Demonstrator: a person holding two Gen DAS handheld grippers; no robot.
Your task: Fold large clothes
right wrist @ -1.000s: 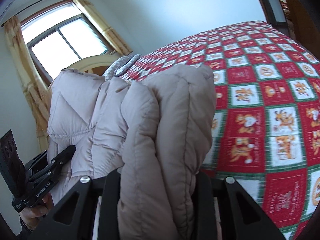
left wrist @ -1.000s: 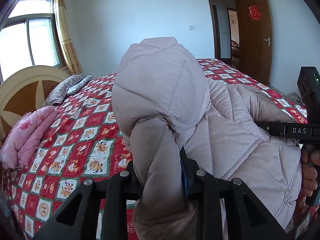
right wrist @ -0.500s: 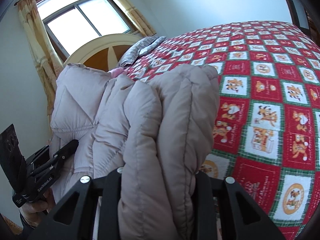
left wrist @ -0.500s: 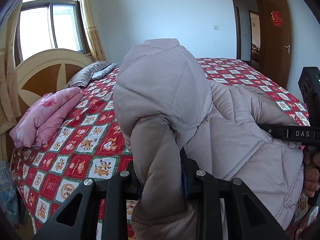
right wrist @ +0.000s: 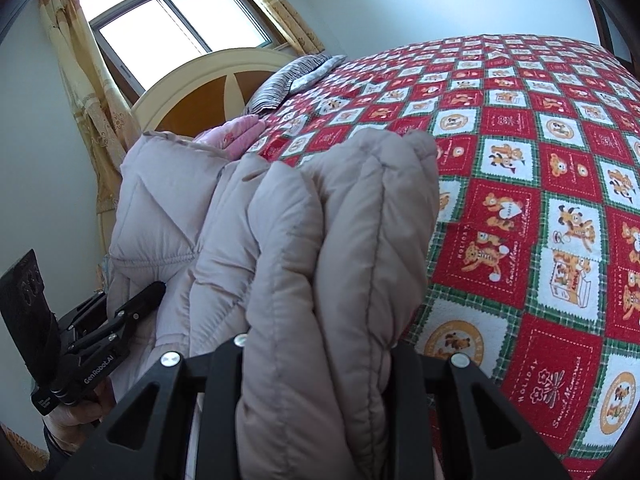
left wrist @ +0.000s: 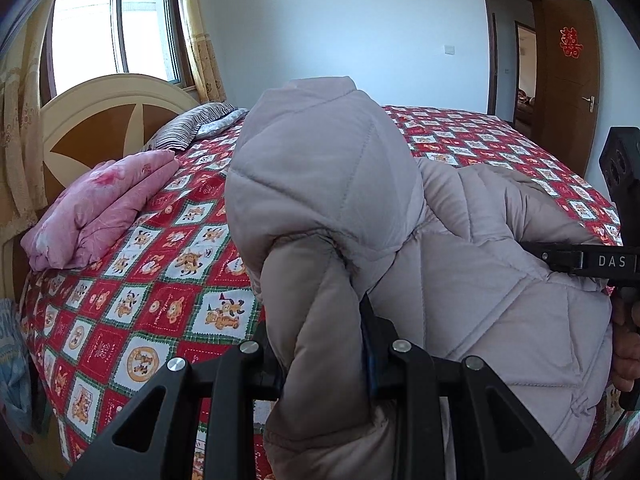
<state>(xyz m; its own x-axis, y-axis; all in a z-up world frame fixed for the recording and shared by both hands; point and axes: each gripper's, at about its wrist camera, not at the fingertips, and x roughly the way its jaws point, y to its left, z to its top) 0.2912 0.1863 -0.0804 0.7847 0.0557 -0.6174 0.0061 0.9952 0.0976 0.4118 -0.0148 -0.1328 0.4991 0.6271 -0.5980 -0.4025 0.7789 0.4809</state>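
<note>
Left wrist view, nearest: left tongs (left wrist: 324, 360) clenched on a thick fold of the pale beige quilted puffer jacket (left wrist: 460, 280), padded fabric bulging up between the black fingers (left wrist: 392, 364). Jacket held up off the bed, hood-like bulge rising in front, rest sagging rightward to the right tongs (left wrist: 560, 258), seen side-on and biting into the fabric at the far edge. Just behind and below: red, white and green checkered cartoon-print bedspread (left wrist: 168, 280) covering the bed. Farther left on the bedspread: folded pink floral quilt (left wrist: 100, 208), then a grey striped pillow (left wrist: 196, 124) against the cream and brown rounded headboard (left wrist: 104, 120). Beyond: window with yellow patterned curtains (left wrist: 200, 40), and at far right an open brown wooden door (left wrist: 568, 80).

Right wrist view, nearest: right tongs (right wrist: 320, 360) clamped around several stacked layers of the same jacket (right wrist: 340, 220). To the left, left tongs (right wrist: 132, 312) gripping the jacket's other end. Past the jacket, bedspread (right wrist: 520, 160) stretching away, pillow (right wrist: 288, 76) and headboard (right wrist: 192, 100) beneath the window.
</note>
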